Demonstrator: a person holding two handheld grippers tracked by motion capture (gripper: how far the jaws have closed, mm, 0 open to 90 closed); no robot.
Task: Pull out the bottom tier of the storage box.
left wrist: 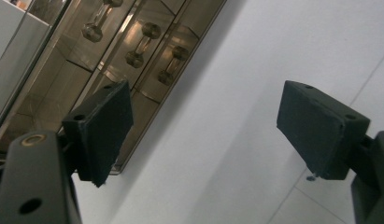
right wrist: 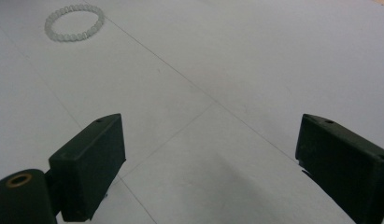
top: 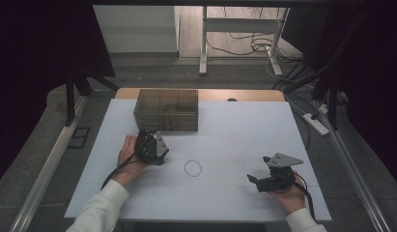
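Observation:
A smoky see-through drawer box (top: pixel 167 109) stands at the back of the white table top (top: pixel 244 130). In the left gripper view its drawers (left wrist: pixel 133 51) show metal knobs, tilted across the upper left. My left gripper (top: pixel 151 145) (left wrist: pixel 203 135) sits just in front of the box, open, with nothing between its jaws. A pale bead bracelet (top: pixel 193 168) (right wrist: pixel 74 23) lies flat in the middle of the table. Off to its right my right gripper (top: pixel 256 180) (right wrist: pixel 217 168) rests low near the front, open and empty, facing toward the bracelet.
Bare wood of the table (top: pixel 244 94) shows behind the white sheet. Beyond it are metal frame legs (top: pixel 204 43) and loose cables (top: pixel 254 46) on the floor. A power strip (top: pixel 316 123) lies off the right side. Dark curtains flank both sides.

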